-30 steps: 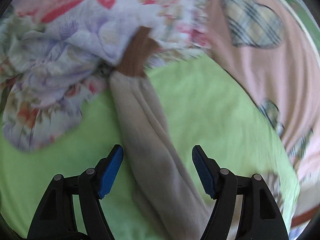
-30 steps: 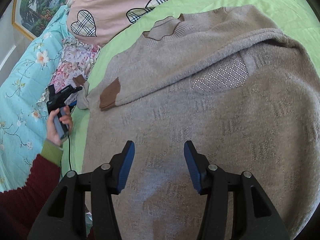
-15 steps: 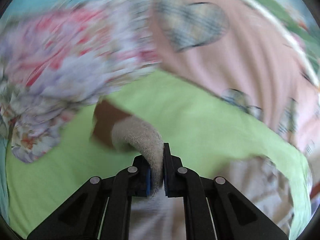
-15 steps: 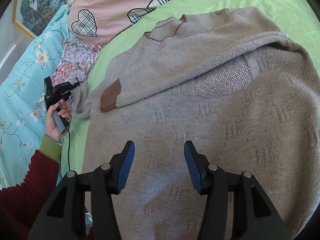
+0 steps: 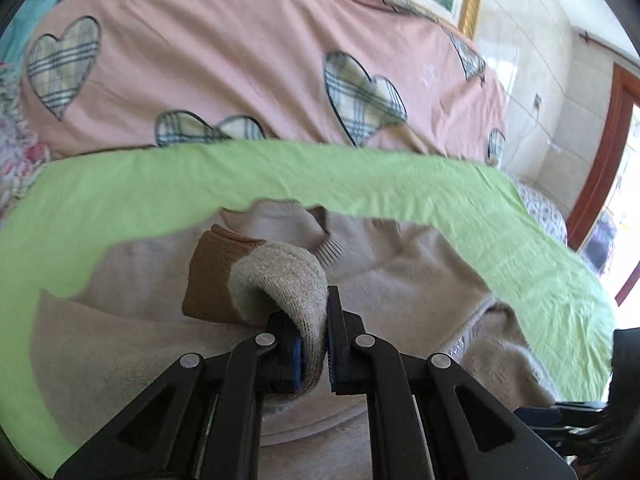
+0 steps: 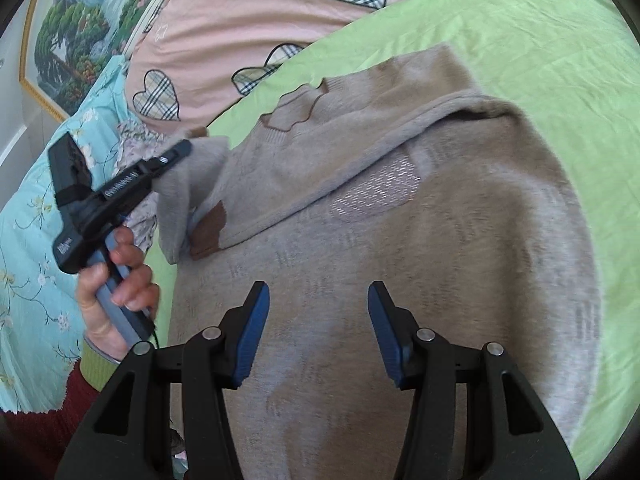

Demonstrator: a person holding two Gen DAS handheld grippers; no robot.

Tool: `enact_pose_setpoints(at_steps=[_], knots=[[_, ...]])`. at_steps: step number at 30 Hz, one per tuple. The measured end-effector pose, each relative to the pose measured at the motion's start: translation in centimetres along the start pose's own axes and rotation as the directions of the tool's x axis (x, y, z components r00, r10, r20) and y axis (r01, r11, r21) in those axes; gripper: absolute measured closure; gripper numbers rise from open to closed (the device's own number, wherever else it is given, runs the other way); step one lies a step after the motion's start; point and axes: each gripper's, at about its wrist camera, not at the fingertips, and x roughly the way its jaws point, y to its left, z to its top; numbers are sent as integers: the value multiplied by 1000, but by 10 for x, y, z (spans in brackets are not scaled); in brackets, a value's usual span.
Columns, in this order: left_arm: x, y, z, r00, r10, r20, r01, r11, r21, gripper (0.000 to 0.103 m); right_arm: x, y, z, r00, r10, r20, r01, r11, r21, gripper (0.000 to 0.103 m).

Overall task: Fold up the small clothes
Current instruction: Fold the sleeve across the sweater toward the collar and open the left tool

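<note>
Sweater [image 6: 400, 264], beige knit, lies flat on the green bedsheet [image 6: 560, 60]. Left gripper [image 5: 312, 350] is clenched on the sleeve [image 5: 280, 280] near its brown cuff [image 5: 208, 280]; right gripper [image 6: 318, 328] hangs released above. Soft, limp, probably stretchy: best pinched at cuffs or hem.
</note>
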Motion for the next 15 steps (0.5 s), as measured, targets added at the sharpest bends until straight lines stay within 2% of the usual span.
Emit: enact_pose_setpoints(at_steps=[5, 8, 10, 12, 13, 15], knots=[[43, -24, -22, 996, 50, -74, -46, 998, 48, 94, -12, -16, 0, 1000, -8, 20, 7, 999, 35, 50], [54, -27, -34, 992, 44, -122, -37, 998, 54, 85, -13, -17, 1, 1000, -11, 26, 10, 999, 45, 50], [56, -25, -39, 989, 24, -148, -17, 999, 44, 60, -13, -16, 3, 999, -13, 30, 12, 999, 41, 50], [45, -22, -48, 991, 12, -136, -10, 1000, 16, 45, -13, -14, 5, 999, -16, 36, 15, 999, 32, 50], [36, -19, -55, 992, 8, -129, -8, 1000, -5, 39, -14, -13, 7, 999, -17, 42, 15, 999, 29, 50], [19, -14, -65, 993, -5, -120, 1, 999, -36, 39, -12, -11, 11, 999, -17, 48, 16, 1000, 25, 50]])
